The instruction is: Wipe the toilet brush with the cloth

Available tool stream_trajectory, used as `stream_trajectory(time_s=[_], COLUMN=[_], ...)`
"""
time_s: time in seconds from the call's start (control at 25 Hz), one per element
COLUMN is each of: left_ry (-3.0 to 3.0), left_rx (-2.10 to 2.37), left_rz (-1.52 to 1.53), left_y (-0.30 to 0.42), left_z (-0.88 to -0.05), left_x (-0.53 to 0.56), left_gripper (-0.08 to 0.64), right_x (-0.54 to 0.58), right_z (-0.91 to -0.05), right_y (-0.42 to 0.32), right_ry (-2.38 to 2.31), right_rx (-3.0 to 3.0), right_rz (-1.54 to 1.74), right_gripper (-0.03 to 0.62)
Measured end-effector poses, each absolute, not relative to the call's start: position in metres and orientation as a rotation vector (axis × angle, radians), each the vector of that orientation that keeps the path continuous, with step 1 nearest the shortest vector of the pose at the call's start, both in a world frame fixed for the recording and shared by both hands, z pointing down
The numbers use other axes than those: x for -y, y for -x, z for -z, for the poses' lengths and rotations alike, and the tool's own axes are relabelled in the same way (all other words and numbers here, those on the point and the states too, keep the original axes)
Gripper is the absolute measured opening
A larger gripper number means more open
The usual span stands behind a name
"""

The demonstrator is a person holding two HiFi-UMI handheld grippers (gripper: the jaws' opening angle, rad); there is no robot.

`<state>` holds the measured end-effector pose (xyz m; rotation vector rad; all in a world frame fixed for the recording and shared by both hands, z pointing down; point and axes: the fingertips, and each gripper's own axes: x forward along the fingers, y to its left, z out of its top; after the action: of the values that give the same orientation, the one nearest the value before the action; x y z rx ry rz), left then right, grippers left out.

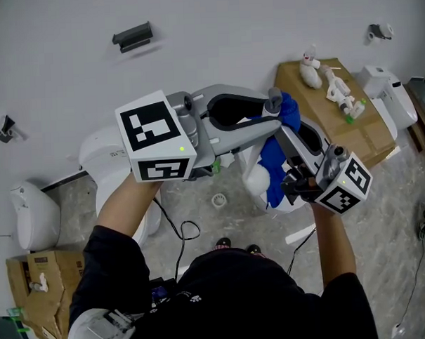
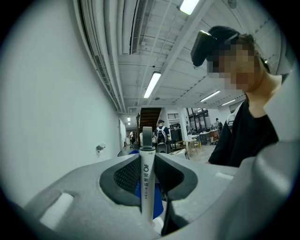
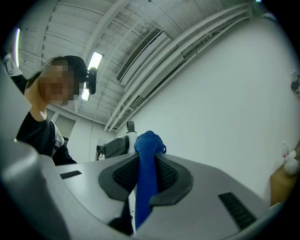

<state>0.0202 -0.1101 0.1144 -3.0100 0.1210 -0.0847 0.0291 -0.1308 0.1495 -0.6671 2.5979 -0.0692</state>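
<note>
In the head view my left gripper reaches in from the left, shut on the toilet brush's white handle. The handle's grey tip sticks up past the jaws, and the brush's white lower end hangs below. My right gripper comes in from the lower right, shut on a blue cloth. The cloth bunches against the handle near the tip and drapes down. In the right gripper view the cloth runs up between the pads, with the left gripper just behind it.
A white toilet stands at the left below the wall. A cardboard box with small white items sits at the right, another box at the lower left. A floor drain and a black cable lie below the grippers.
</note>
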Motion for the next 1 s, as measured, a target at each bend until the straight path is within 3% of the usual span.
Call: stream_trajectory(time_s=[1.0], left_ry=[2.994], left_rx=[-0.074], left_rz=[0.077], left_y=[-0.023], left_z=[-0.109], left_x=[0.105], left_gripper=[0.095], right_x=[0.135], right_z=[-0.168], right_y=[-0.031], right_ry=[0.678], right_rx=[-2.583], right_rz=[0.156], right_gripper=[0.064])
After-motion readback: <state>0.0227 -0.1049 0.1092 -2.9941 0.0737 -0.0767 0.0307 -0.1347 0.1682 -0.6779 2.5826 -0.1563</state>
